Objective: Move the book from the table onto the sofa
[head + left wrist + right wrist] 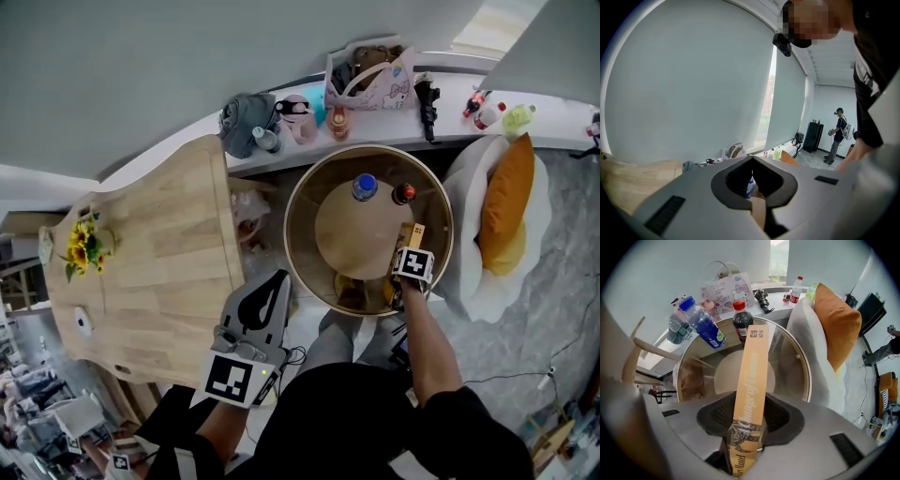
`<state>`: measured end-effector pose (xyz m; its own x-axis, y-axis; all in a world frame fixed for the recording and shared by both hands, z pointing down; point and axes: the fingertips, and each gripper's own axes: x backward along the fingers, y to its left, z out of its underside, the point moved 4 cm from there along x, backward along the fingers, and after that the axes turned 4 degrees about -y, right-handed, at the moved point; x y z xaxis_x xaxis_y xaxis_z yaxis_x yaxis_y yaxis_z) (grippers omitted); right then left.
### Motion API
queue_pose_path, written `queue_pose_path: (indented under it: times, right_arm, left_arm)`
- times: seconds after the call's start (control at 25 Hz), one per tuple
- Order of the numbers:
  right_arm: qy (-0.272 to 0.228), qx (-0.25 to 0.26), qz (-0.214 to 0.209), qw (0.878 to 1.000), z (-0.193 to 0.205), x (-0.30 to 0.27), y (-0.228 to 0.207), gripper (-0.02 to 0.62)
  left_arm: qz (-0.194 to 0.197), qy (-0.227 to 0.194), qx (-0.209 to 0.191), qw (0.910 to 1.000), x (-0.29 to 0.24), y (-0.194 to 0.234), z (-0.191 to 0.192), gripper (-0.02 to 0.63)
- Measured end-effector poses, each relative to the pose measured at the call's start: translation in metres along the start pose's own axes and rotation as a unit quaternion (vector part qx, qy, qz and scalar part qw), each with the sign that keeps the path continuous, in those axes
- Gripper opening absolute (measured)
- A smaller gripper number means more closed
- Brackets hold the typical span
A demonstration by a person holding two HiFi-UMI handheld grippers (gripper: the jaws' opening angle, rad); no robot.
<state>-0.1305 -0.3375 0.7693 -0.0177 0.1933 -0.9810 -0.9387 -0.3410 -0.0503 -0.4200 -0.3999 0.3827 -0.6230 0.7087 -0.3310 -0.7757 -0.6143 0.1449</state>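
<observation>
The tan-orange paperback book (752, 376) shows its spine in the right gripper view. Flowing white script along it reads roughly "Change of Climate", "Mantel" is printed at the near end, and a small square publisher's emblem sits at the far end. Beyond it, the clear plastic water bottle with a blue cap and blue label (704, 324) and the dark soft-drink bottle with a red cap (742, 319) carry labels too small to read. The pale pink tote bag printed with cartoon figures (724, 289) on the far ledge has handwriting that cannot be made out. The right gripper (751, 401) points down, its jaws closed against the book's two covers with the spine upright between them. In the head view the book (411, 234) is over the near right part of the round glass-topped table with a wooden rim (305, 192), just left of the white sofa (464, 272) with its orange cushion (506, 202). Whether its lower edge rests on the glass cannot be told. The left gripper (752, 161) is near the long pale wooden table (159, 244), with its jaws drawn together to a thin slit and nothing between them.
</observation>
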Motion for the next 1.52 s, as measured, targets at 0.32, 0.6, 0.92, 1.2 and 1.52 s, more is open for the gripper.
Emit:
queue_pose_path:
  times: [0.32, 0.6, 0.92, 1.2, 1.52]
  right_arm:
    - [-0.027, -0.023, -0.039, 0.999, -0.014, 0.031, 0.000, 0.150]
    - [-0.164, -0.032, -0.098, 0.981, -0.064, 0.125, -0.007, 0.149]
    - [-0.371, 0.033, -0.185, 0.909, -0.107, 0.294, -0.016, 0.150]
    - [-0.507, 0.026, -0.170, 0.844, -0.099, 0.432, -0.071, 0.149]
    - [-0.589, 0.003, -0.071, 0.805, -0.031, 0.531, -0.161, 0.149]
  left_arm:
    - [0.020, -0.012, 0.009, 0.9997, -0.004, -0.006, -0.002, 0.012]
    - [0.070, -0.044, -0.011, 0.9965, -0.019, -0.043, -0.015, 0.012]
    - [0.115, -0.077, -0.025, 0.9901, -0.029, -0.081, -0.029, 0.014]
    - [0.193, -0.087, -0.045, 0.9764, -0.052, -0.126, -0.040, 0.012]
    - [0.287, -0.102, -0.065, 0.9503, -0.067, -0.192, -0.057, 0.012]
